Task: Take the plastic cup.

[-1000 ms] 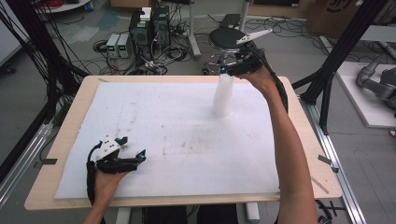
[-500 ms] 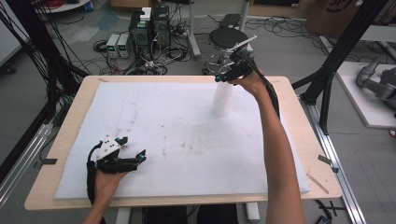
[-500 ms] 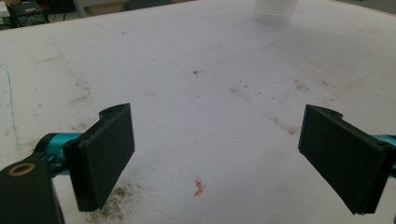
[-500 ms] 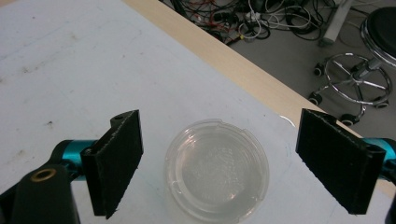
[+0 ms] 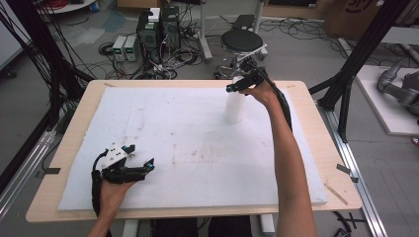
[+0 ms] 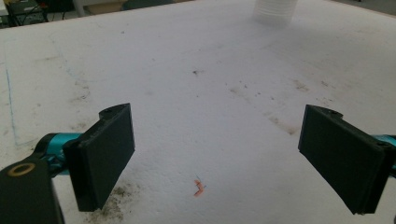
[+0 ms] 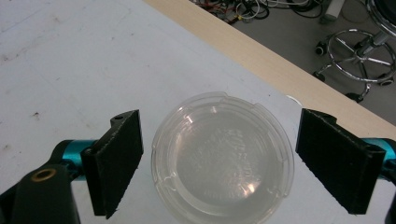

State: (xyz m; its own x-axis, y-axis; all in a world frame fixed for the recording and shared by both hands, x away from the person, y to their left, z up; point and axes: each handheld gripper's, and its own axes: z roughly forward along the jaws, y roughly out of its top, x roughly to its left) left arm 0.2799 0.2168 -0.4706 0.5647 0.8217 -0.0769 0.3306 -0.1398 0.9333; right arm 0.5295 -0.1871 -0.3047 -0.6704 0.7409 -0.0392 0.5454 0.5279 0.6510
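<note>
My right gripper (image 7: pixel 219 161) hangs wide open above the clear jar (image 7: pixel 223 158), jaws either side, untouched; gripping remains. Left gripper (image 6: pixel 215 158) open, empty.

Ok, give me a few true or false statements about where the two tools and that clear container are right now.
1. The right tool has its jaws standing open on either side of the clear container, with a gap on both sides. True.
2. The clear container lies tipped on its side. False: it stands upright on the white foam board, seen from above in the right gripper view.
3. The left tool grips an orange scrap. False: its jaws are wide open with nothing between them; the small orange scrap lies on the board.
4. The left tool sits near the board's front left, far from the container. True.
</note>
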